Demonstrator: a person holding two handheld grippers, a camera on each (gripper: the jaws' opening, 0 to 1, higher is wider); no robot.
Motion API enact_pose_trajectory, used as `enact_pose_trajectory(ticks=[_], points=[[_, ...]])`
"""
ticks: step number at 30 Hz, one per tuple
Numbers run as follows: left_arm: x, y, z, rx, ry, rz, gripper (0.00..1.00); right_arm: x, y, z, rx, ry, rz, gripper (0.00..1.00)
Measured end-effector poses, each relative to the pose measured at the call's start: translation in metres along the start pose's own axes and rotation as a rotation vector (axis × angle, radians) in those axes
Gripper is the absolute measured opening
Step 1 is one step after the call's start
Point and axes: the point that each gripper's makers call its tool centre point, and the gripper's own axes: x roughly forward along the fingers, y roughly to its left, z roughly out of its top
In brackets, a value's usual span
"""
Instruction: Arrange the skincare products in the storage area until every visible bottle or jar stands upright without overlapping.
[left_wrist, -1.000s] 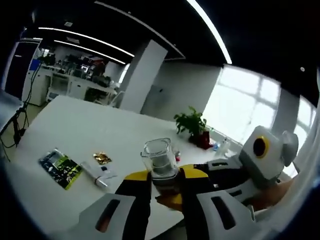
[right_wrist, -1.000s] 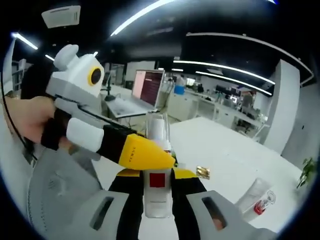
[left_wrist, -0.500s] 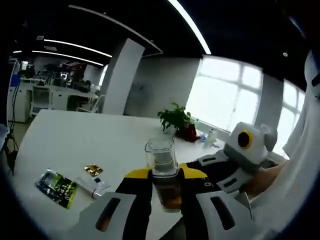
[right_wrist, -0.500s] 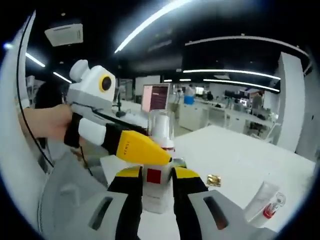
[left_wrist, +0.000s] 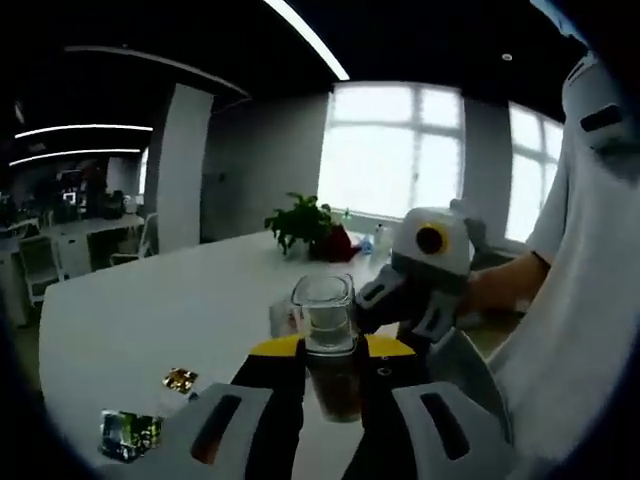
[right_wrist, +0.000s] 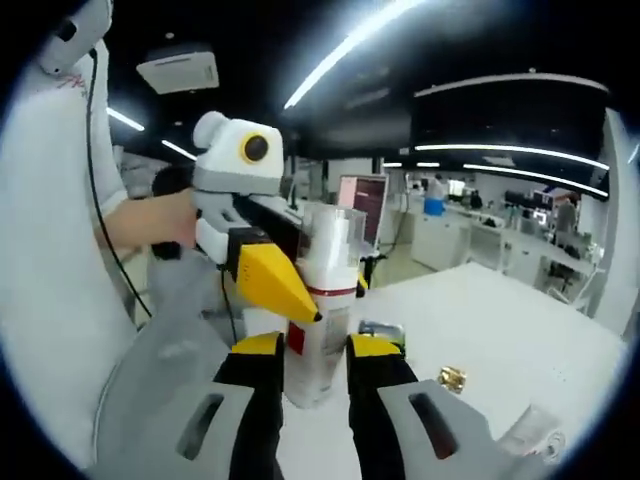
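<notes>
Your left gripper (left_wrist: 331, 375) is clamped on a small glass bottle (left_wrist: 327, 345) with amber liquid in its lower half and a clear, squarish cap; its long axis runs up the left gripper view, cap end away from the camera, held above the white table (left_wrist: 150, 320). Your right gripper (right_wrist: 313, 372) grips a taller white bottle (right_wrist: 322, 300), smooth plastic with a red band and a clear cylindrical cap, likewise cap-up between the yellow-tipped jaws.

The left gripper view also gives you the right gripper from outside, close behind the glass bottle, plus a small gold packet (left_wrist: 179, 379) and a green-and-black sachet (left_wrist: 131, 434) lying flat on the table, and a potted plant (left_wrist: 303, 222) near the far edge by the windows. The right gripper view shows the left gripper crossing in from the left, its yellow jaw tip against or just in front of the white bottle; you cannot tell which. A translucent item at that view's lower right edge is too blurred to name.
</notes>
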Motion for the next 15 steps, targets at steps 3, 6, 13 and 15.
enact_pose_trajectory(ticks=[3,6,13,15], points=[[0.000,-0.011,0.002,0.042,0.003,-0.062,0.21,-0.002,0.004,0.001,0.016,-0.010,0.065,0.24],[0.000,-0.018,0.003,0.072,0.012,-0.105,0.21,-0.003,0.010,0.001,0.007,-0.010,0.125,0.22],[0.005,-0.025,0.000,0.108,0.053,-0.149,0.21,-0.005,0.014,-0.005,-0.008,-0.011,0.156,0.21],[0.005,-0.025,-0.001,0.110,0.056,-0.151,0.21,-0.006,0.012,-0.006,0.000,-0.032,0.140,0.20]])
